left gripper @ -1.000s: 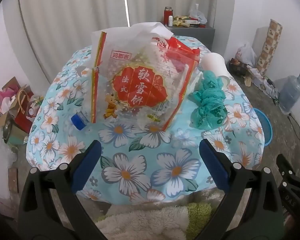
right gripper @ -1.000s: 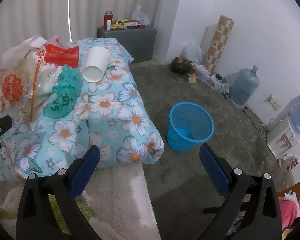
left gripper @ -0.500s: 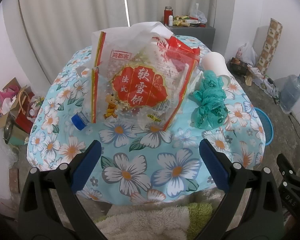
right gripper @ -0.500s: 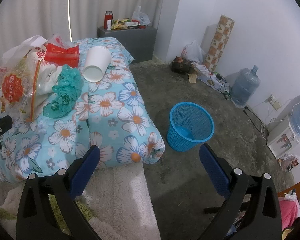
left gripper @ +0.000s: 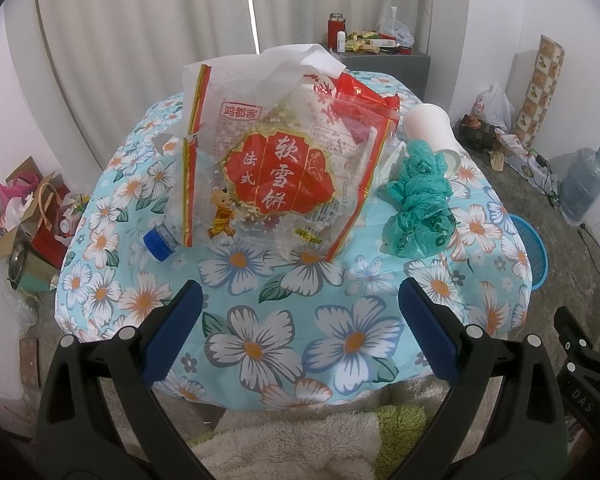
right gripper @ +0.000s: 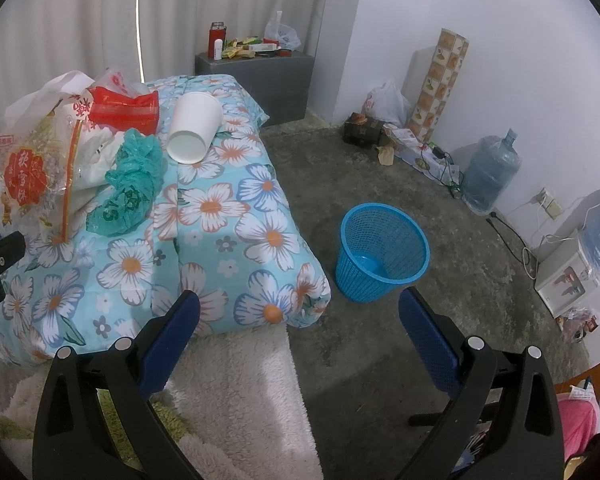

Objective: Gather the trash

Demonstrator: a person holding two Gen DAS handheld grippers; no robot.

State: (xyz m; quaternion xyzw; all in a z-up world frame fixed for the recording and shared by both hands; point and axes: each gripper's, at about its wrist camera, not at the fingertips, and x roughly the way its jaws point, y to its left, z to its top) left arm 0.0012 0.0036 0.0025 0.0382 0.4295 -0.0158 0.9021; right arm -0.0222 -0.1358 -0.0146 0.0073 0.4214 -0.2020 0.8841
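Observation:
Trash lies on a floral blue quilt (left gripper: 300,340): a clear snack bag with a red label (left gripper: 276,176), a crumpled green plastic bag (left gripper: 418,204), a white paper cup (left gripper: 426,126) on its side, a red wrapper (left gripper: 364,96) and a blue-capped bottle (left gripper: 158,242) partly under the snack bag. My left gripper (left gripper: 300,332) hangs open over the quilt's near edge, short of the snack bag. My right gripper (right gripper: 300,332) is open above the rug, with the blue mesh basket (right gripper: 382,258) on the floor ahead. The green bag (right gripper: 130,188) and cup (right gripper: 194,128) show at left there.
A white and green shaggy rug (right gripper: 236,400) lies below the quilt. A grey cabinet (right gripper: 256,80) with clutter stands at the back. A water jug (right gripper: 488,176), cables, bags and a patterned roll (right gripper: 440,80) line the right wall. Boxes and bags (left gripper: 28,216) sit at the left.
Both views have shifted slightly; the left gripper has edged a little toward the quilt. Nothing on the quilt has moved and both grippers stay open.

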